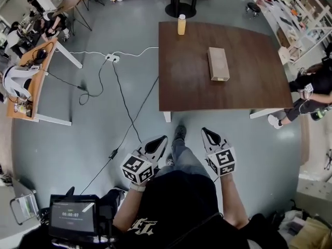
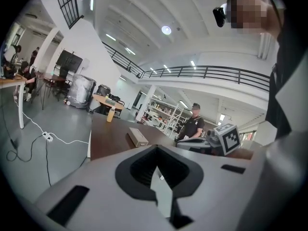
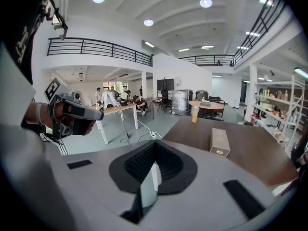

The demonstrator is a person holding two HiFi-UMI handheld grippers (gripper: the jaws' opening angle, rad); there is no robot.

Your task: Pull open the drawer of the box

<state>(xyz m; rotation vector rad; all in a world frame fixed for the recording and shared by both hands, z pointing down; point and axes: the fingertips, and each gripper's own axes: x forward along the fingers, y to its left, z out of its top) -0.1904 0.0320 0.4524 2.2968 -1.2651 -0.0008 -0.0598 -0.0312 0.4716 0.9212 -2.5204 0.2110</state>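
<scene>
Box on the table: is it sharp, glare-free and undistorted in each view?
Head view: box sharp, evenly lit, no glare; table edges bow. Left gripper view: small but clear, heavy fisheye vignette. Right gripper view: clear, railing curves, ceiling lights blown out.

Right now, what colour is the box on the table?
Light tan, like cardboard. The box shows best in the head view.

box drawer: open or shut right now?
Shut. The drawer front sits flush with the box on the table; nothing sticks out in the head or right gripper view.
</scene>
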